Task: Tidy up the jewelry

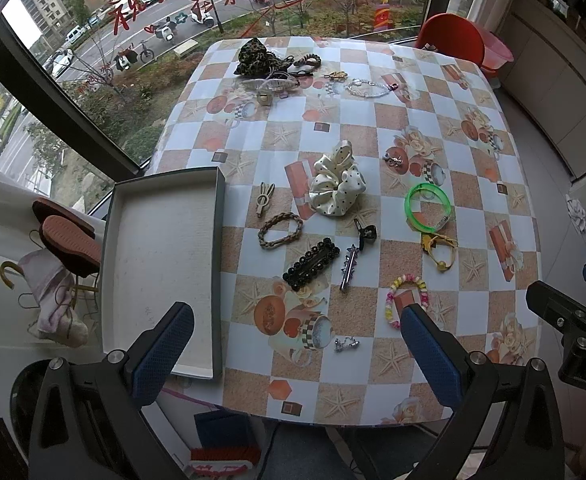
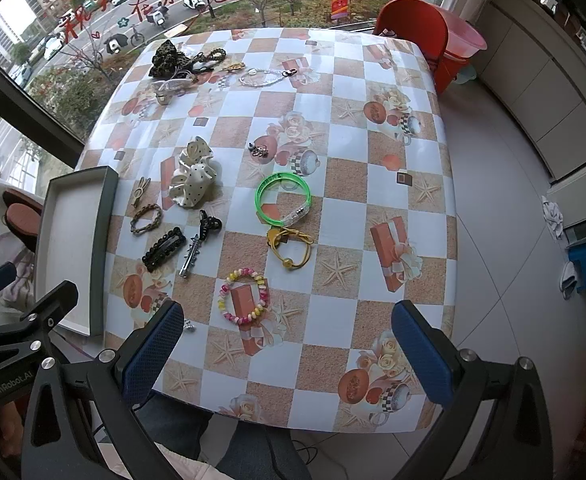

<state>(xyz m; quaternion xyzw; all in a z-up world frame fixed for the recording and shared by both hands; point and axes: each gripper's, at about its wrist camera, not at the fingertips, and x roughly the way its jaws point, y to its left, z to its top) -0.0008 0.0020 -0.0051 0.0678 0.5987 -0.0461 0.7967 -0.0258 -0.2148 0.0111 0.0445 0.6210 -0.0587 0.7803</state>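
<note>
You are holding both tools above the near table edge, the left gripper (image 1: 297, 344) and the right gripper (image 2: 289, 344) spread wide and carrying nothing. The jewelry is lying scattered mid-frame; the tray (image 1: 161, 264), lower left, is sitting empty. No piece looks sorted yet. Next likely calls for lowering over the pastel bead bracelet (image 2: 243, 295), nearest you.

Jewelry is scattered across the checkered table (image 2: 333, 208); a green bangle (image 2: 283, 199) is seen mid-frame, a grey tray (image 2: 105, 248) at left.
</note>
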